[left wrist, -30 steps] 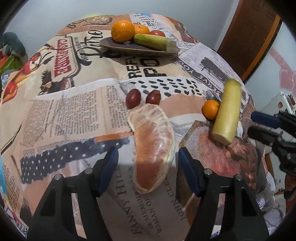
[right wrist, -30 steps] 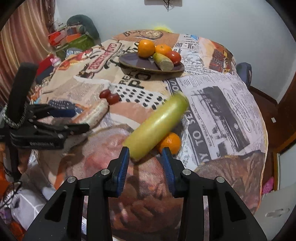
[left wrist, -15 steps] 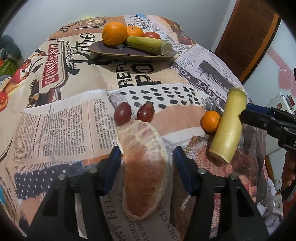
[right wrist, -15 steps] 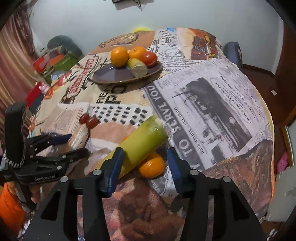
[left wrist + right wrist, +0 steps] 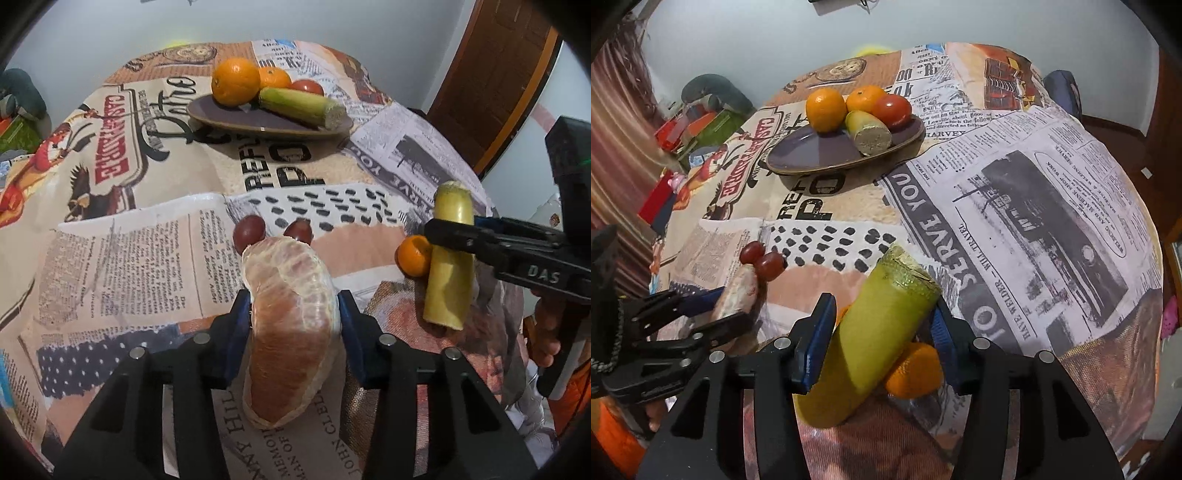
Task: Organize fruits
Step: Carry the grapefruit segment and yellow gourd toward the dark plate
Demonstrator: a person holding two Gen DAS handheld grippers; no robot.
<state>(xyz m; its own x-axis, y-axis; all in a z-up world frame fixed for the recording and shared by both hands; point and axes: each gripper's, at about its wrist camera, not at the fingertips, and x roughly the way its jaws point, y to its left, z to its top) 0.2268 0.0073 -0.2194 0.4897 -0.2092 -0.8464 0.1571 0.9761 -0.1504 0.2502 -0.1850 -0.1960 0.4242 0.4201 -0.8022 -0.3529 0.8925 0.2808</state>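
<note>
My left gripper (image 5: 291, 317) is shut on a large peeled pomelo segment (image 5: 291, 325), its blue pads against both sides. Two dark red grapes (image 5: 249, 230) lie just beyond it. My right gripper (image 5: 882, 321) has its pads on both sides of a yellow-green sugarcane piece (image 5: 871, 343), with a small orange (image 5: 916, 373) tucked beside it. The right gripper also shows in the left wrist view (image 5: 461, 236), across the cane (image 5: 448, 258). A purple plate (image 5: 240, 118) at the back holds oranges, a tomato and another cane piece.
The round table has a newspaper-print cloth (image 5: 1015, 206). Clutter and a curtain (image 5: 613, 147) stand off the table to the left. A wooden door (image 5: 498, 74) is at the right. The left gripper shows in the right wrist view (image 5: 701, 314).
Both grippers moved forward over their fruit and closed: the left onto the pomelo segment, the right around the sugarcane piece.
</note>
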